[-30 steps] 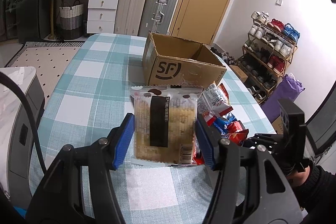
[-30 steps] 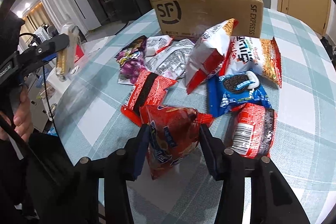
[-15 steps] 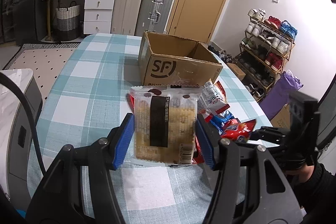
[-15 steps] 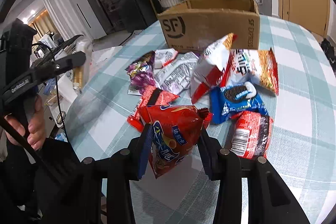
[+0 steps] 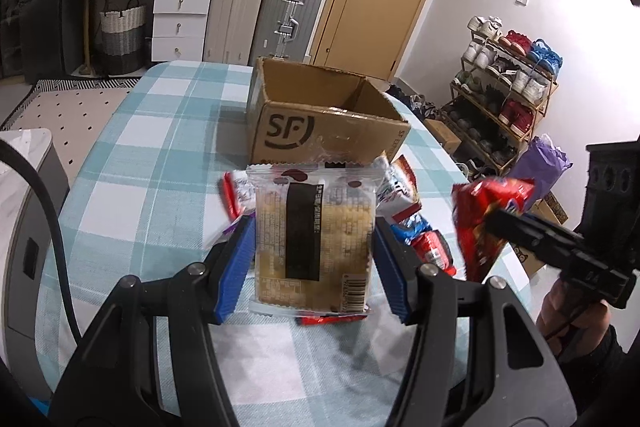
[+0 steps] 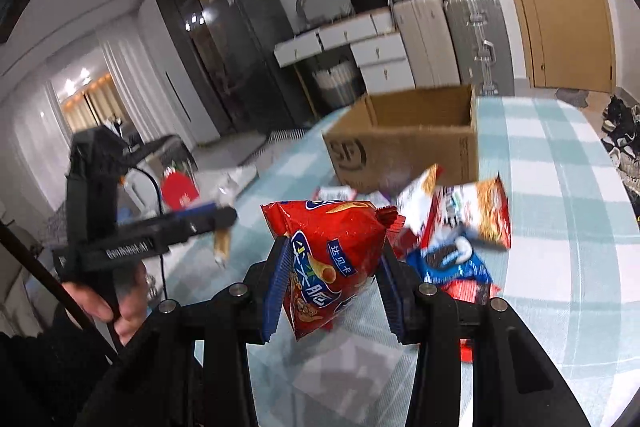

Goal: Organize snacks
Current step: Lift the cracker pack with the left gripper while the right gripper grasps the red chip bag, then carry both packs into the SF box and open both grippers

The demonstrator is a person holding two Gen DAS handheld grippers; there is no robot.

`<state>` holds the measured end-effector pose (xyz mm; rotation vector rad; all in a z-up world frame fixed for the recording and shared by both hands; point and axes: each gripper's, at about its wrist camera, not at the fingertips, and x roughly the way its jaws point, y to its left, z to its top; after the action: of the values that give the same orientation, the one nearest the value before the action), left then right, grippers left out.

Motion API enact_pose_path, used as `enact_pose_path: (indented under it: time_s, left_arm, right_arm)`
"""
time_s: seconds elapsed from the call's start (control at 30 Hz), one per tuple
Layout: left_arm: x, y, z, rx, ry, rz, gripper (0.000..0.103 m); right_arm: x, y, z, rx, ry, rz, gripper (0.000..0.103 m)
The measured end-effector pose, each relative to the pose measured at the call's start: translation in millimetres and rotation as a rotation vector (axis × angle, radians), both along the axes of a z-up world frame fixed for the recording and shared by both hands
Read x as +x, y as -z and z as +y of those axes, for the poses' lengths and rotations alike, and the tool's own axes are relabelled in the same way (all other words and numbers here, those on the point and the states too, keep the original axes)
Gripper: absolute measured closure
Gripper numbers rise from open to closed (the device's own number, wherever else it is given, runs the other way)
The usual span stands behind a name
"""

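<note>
Saw even, soft indoor light in both views; box [image 5: 326, 123] cast dim shadow leftward on tablecloth [image 5: 132, 155]. Right view motion-smeared, far snack pile [image 6: 452, 223] blurred. Glare spots on dark cabinet [image 6: 224, 39]. Fisheye bent edges, corners black.

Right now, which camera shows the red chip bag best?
The right wrist view: the red chip bag fills the centre, front print readable, clamped by the right gripper. The left wrist view shows it only side-on and blurred at the right edge, beside the cracker pack in the left gripper.
</note>
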<state>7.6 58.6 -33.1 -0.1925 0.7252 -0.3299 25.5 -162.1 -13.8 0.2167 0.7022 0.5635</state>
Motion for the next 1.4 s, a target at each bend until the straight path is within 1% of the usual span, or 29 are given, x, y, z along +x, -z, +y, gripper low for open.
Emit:
enact_pose_path:
  time_s: [0.03,0.17,0.23,0.37,0.6,0.7,0.83,1.07,1.23,1.33,1.4]
  left_arm:
    - [1,-2,-4,0.004,0.004,-0.002,0.048]
    - [9,-10,-17,0.029,0.001,-0.016,0.048]
    - [13,-16,-21,0.034,0.001,-0.026,0.048]
    - [18,-35,-30,0.052,0.000,-0.049,0.048]
    - [43,-82,-41,0.079,0.008,-0.072,0.048]
    - [53,-102,-53,0.142,0.011,-0.100,0.048]
    - [69,-122,-64,0.173,0.021,-0.118,0.048]
    - [110,-144,-75,0.175,0.016,-0.116,0.048]
    - [149,-147,-77,0.190,0.006,-0.098,0.048]
    - [169,-145,-81,0.208,0.000,-0.094,0.048]
    - [189,-142,-82,0.215,-0.004,-0.086,0.048]
  right_arm:
    - [0,-6,-3,0.016,0.009,-0.015,0.061]
    - [-4,-30,-4,0.026,0.032,-0.091,0.061]
    - [-3,-39,-5,0.017,0.039,-0.105,0.061]
    - [5,-54,-7,0.031,0.045,-0.099,0.061]
    - [25,-93,-5,0.037,0.055,-0.141,0.061]
    - [40,-109,-6,0.042,0.065,-0.145,0.061]
    - [59,-123,-6,0.047,0.083,-0.140,0.061]
    - [102,-129,-1,0.011,0.112,-0.104,0.061]
    - [138,-126,-3,0.006,0.129,-0.086,0.061]
    - [164,-121,-6,0.008,0.137,-0.067,0.061]
    - [180,-115,-7,0.006,0.139,-0.057,0.061]
